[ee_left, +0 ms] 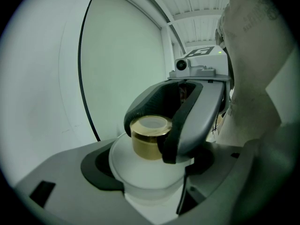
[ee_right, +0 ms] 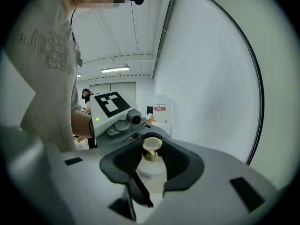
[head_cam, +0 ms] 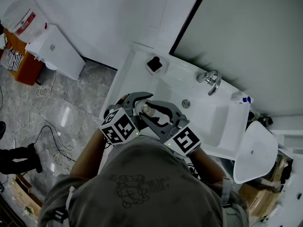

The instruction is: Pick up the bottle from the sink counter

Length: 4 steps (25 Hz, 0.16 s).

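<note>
Over the near edge of the white sink [head_cam: 222, 122], a small white bottle [head_cam: 147, 109] with a gold cap is held upright between both grippers. In the left gripper view its pale body [ee_left: 146, 172] sits between my left gripper's [ee_left: 149, 184] dark pads, which press on it. My right gripper [ee_left: 151, 125] comes from the far side and closes around the gold cap [ee_left: 149, 139]. In the right gripper view the bottle [ee_right: 152, 175] stands between my right gripper's [ee_right: 153, 165] ribbed pads, with the left gripper's marker cube [ee_right: 111, 104] behind. From above, the left gripper [head_cam: 141, 103] and right gripper [head_cam: 158, 115] face each other.
A chrome tap [head_cam: 211, 81] stands at the back of the sink, a drain [head_cam: 185, 103] in the basin. A small black-and-white block [head_cam: 154, 64] sits on the counter's far left corner. A blue-topped item [head_cam: 244, 99] lies at the right. Cables [head_cam: 45, 126] trail on the grey floor.
</note>
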Tool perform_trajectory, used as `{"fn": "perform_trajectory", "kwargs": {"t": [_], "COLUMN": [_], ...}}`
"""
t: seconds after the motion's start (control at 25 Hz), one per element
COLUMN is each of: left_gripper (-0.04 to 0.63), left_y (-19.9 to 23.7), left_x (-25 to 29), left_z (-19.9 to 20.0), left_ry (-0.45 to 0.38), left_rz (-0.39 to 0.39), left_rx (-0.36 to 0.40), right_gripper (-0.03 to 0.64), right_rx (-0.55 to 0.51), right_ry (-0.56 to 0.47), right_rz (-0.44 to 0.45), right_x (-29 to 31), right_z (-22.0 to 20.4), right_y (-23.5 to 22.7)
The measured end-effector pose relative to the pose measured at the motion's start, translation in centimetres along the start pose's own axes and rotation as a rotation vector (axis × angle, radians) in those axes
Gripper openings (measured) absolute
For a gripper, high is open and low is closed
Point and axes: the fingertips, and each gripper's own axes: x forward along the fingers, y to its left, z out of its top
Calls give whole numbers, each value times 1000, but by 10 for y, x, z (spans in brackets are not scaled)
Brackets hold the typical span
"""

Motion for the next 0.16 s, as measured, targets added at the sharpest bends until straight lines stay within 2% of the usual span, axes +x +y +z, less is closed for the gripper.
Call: {"fn": "perform_trajectory", "kwargs": {"t": [0.16], "left_gripper": [351], "left_y": [-2], "left_x": [-1], "left_z": [-1], "left_ry": [3], "left_rz": [-2], "left_rx": [-8], "right_gripper": [140], "right_rx": [12], "right_ry": [-2], "right_rz": [5], "right_x": [0], "right_z": [0], "right_y": [3]}}
